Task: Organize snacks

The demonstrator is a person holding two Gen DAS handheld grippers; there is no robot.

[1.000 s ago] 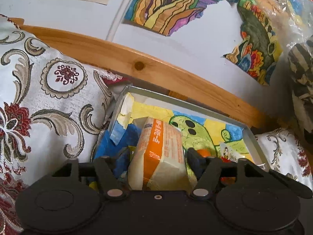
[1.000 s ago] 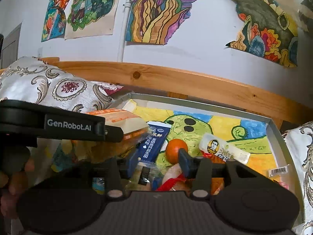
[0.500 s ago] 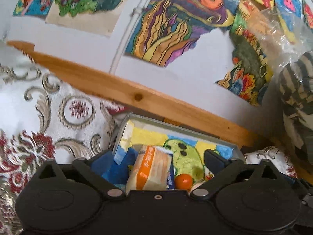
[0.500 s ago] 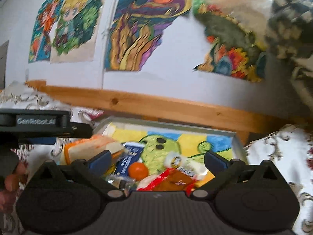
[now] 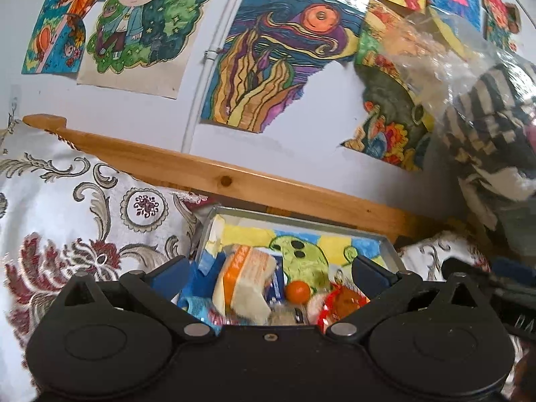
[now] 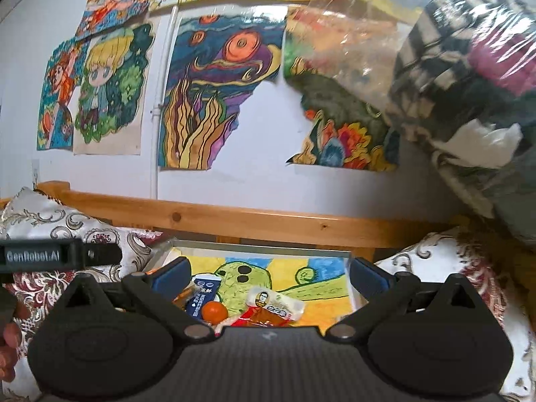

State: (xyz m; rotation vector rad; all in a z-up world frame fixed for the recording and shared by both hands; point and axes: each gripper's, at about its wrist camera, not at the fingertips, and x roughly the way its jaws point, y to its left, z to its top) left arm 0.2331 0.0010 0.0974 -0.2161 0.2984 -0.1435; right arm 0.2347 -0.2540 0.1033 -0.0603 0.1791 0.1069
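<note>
A shallow metal tray (image 5: pixel 301 219) (image 6: pixel 261 244) lined with a yellow and green drawing holds the snacks. In it lie an orange-and-cream bread pack (image 5: pixel 244 284), a small orange fruit (image 5: pixel 298 291) (image 6: pixel 215 311), a dark blue sachet (image 6: pixel 202 296), a white wrapped snack (image 6: pixel 274 303) and a red packet (image 5: pixel 341 301). My left gripper (image 5: pixel 268 274) hovers above the tray's near side, open, nothing between its blue pads. My right gripper (image 6: pixel 269 273) also hangs open and empty over the tray. The left gripper's black body (image 6: pixel 60 254) shows at the left of the right wrist view.
The tray rests on a seat between patterned cushions (image 5: pixel 83 221) (image 6: pixel 435 261) under a wooden rail (image 5: pixel 234 177). Coloured drawings (image 6: pixel 214 100) cover the white wall. A clear plastic bag of striped fabric (image 5: pixel 485 117) hangs at the upper right. A hand (image 6: pixel 8 341) shows at the left edge.
Both grippers have opened wide, let go of the bread pack and the snacks, and drawn back and upward from the tray. The bread pack now lies in the tray.
</note>
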